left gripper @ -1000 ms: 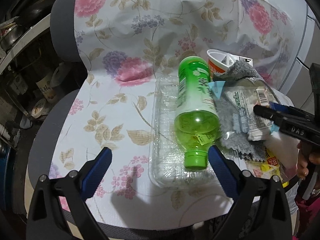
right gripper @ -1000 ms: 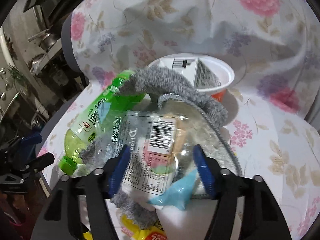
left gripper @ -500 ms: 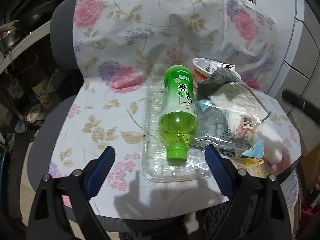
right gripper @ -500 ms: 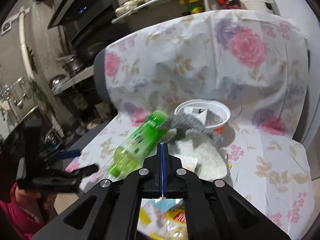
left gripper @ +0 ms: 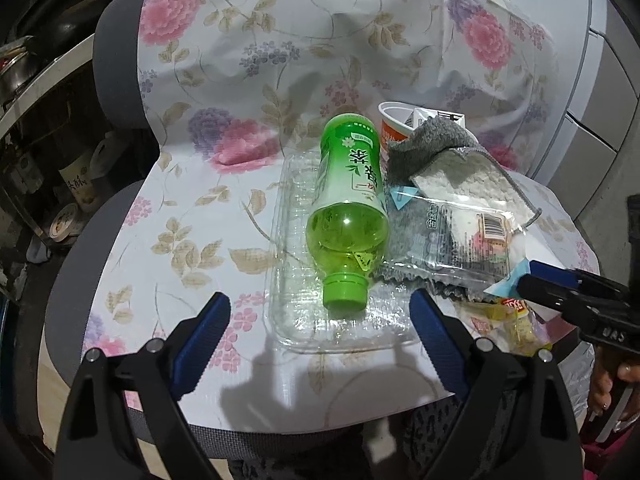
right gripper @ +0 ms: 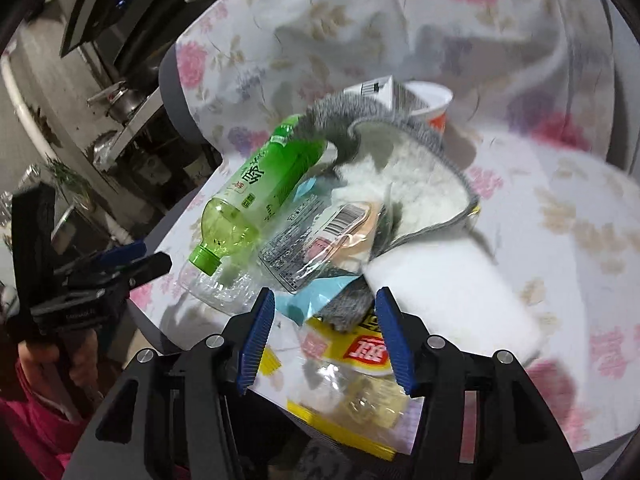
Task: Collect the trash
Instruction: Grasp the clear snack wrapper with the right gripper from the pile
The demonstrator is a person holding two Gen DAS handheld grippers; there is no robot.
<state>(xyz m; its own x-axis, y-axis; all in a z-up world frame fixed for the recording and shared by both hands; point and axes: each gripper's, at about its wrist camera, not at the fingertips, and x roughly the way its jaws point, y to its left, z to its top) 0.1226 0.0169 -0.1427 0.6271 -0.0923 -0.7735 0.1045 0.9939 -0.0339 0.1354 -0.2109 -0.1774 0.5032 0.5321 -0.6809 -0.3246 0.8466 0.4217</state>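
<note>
A green bottle (left gripper: 348,208) lies on a clear plastic tray (left gripper: 288,280) on a flower-cloth seat; it also shows in the right wrist view (right gripper: 256,188). Beside it lie a clear snack wrapper (left gripper: 460,244), a grey and white cloth (left gripper: 448,168), a paper cup (left gripper: 394,128) with a carton, and a yellow packet (right gripper: 360,352). My left gripper (left gripper: 320,324) is open and empty, just before the bottle cap. My right gripper (right gripper: 326,328) is open over the yellow packet and a blue scrap (right gripper: 316,292), holding nothing.
A white block (right gripper: 448,296) lies right of the wrapper. The chair's grey edge (left gripper: 80,264) drops off to the left, with kitchen shelves and pots (left gripper: 24,80) beyond. The seat back (left gripper: 320,40) rises behind the trash.
My right gripper was shut and raised half a second ago; now it is open and low over the trash pile. My left gripper has moved slightly closer to the bottle.
</note>
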